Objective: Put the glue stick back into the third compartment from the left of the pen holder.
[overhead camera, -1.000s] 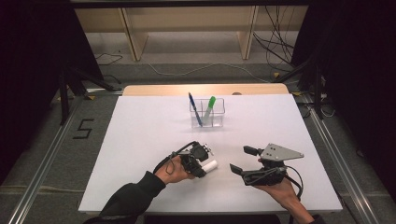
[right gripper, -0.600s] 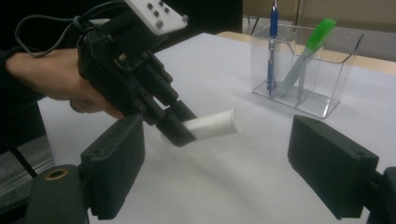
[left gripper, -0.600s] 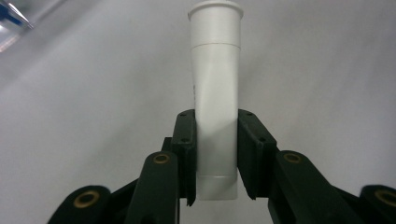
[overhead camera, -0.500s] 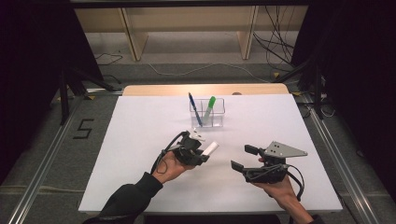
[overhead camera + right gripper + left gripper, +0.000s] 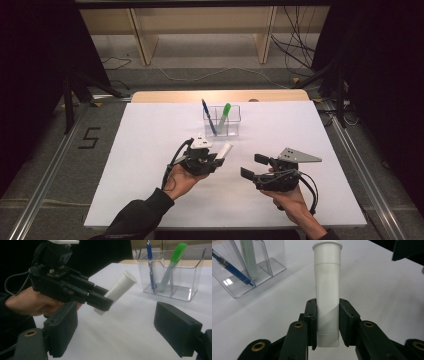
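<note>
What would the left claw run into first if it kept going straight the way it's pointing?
Probably the clear organizer. The left claw, shut on the white marker, aims up the table toward it, though depth is hard to judge, so it could pass just beside it.

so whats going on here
A person works at a white table with a gripper in each hand. The left gripper is shut on a white marker and holds it off the table, tip angled toward a clear organizer that holds a blue pen and a green marker. The right gripper waits open and empty nearby.
</note>
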`<state>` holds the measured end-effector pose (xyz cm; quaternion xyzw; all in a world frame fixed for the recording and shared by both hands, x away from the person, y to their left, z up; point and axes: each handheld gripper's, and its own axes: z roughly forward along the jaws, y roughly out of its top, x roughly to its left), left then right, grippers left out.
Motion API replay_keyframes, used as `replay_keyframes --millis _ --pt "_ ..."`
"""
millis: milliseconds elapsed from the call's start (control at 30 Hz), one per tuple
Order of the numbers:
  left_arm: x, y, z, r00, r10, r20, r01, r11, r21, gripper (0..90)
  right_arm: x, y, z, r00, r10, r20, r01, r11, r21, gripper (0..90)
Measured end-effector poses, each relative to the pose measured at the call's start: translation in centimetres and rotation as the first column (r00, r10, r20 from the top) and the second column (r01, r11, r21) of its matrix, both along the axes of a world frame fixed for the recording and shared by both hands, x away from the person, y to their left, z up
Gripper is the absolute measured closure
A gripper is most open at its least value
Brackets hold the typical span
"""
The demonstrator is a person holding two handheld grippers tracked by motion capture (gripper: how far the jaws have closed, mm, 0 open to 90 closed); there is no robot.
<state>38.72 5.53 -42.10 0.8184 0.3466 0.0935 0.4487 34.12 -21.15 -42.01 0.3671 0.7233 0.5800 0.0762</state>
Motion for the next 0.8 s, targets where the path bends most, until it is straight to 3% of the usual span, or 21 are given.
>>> replay_keyframes --millis 233,433,800 --pt "-0.6 -0.1 0.4 0.9998 0.012 0.018 -0.012 0.9985 -0.054 70.6 1.4 0.8 0.3 0.9993 -0.026 -0.026 0.027 0.998 0.055 22.3" --pt "-0.9 -0.2 0.6 0.9995 0.013 0.028 -0.011 0.9977 -0.068 70.6 2.8 1.8 0.2 0.9966 -0.027 -0.078 0.036 0.992 0.118 23.6" --pt "-1.3 -0.4 0.7 0.9986 0.013 0.052 -0.009 0.9967 -0.08 70.6 4.0 3.4 0.1 0.9926 -0.019 -0.12 0.036 0.989 0.146 35.3"
